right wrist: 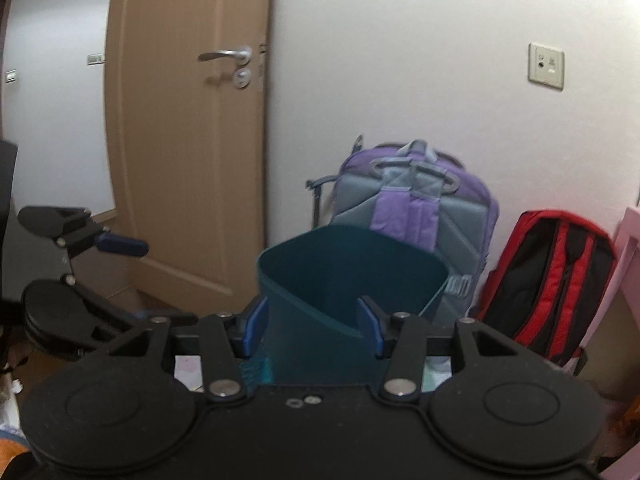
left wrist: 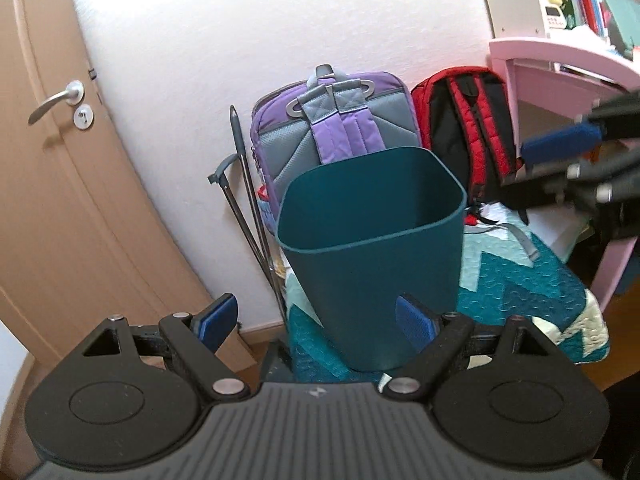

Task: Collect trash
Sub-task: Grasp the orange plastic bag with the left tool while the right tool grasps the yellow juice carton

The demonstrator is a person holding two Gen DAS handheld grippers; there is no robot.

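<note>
We see the teal wastebasket (left wrist: 372, 240) upright on the quilt (left wrist: 520, 280), mouth up, dead ahead of both tongs; the left gripper (left wrist: 316, 320) gapes wide, empty; the right gripper (right wrist: 312, 320), jaws parted around the bin's near wall without pressing it, looks nearer.

Quilted teal chevron blanket (left wrist: 520, 280), teal bin (left wrist: 372, 240) standing on it

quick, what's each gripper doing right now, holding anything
left gripper: open, holding nothing.
right gripper: open, jaws either side of the bin wall, not gripping.
</note>
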